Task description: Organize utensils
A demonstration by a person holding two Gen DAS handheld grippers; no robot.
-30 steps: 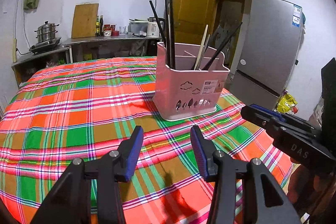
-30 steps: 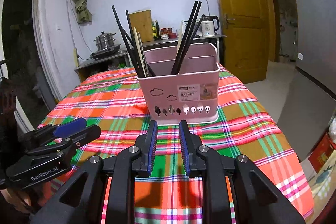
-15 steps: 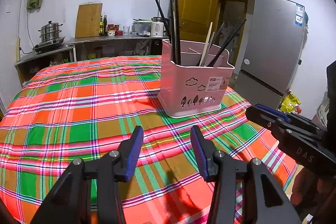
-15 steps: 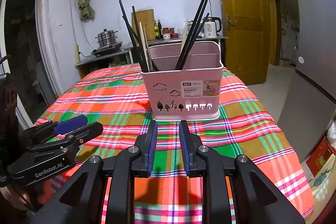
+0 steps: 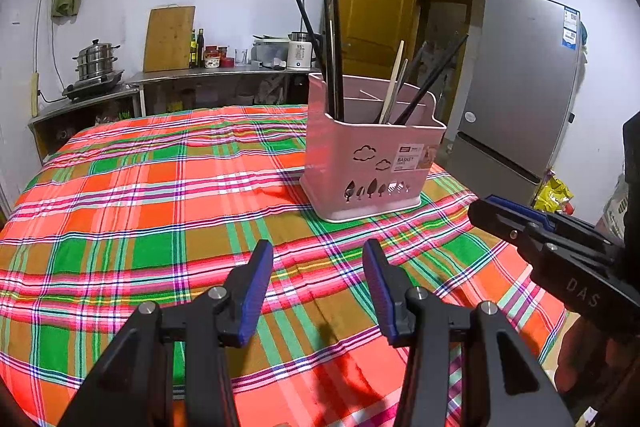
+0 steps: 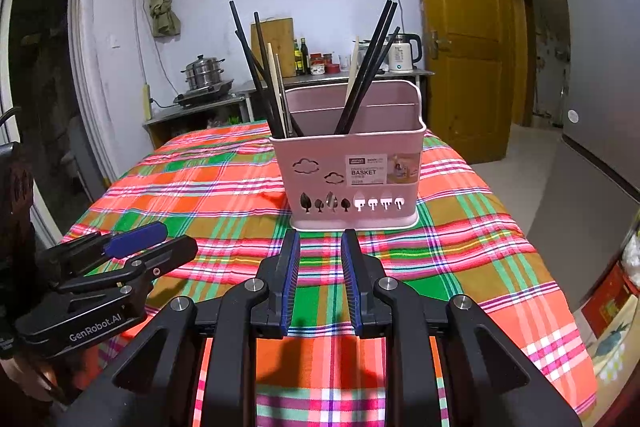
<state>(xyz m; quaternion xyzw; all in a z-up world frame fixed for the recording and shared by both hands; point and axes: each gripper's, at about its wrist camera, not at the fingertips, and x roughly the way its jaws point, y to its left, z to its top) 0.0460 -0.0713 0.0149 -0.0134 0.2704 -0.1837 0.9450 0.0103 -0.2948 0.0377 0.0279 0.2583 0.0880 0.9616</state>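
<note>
Chopsticks (image 6: 362,67), dark and pale, standing bunched in pink basket (image 6: 352,167), split between compartments at its two ends; spoon bowl maybe glinting through cut-outs low on basket front, hard to tell. Basket upright on plaid-clothed surface (image 5: 140,207), toward its far right part.

Left gripper (image 5: 318,287) short of basket, pads well apart, nothing between. Right gripper (image 6: 320,275) just before basket's front base, pads a narrow gap apart, also empty. Right gripper in left view (image 5: 540,239) off to basket's right.

Versus a second ago: basket slightly shifted within both views, otherwise no change; gripper openings same, no utensil loose on cloth near basket. Likely reading: sorting finished or paused, with both grippers free and nothing left outside basket to gather.
</note>
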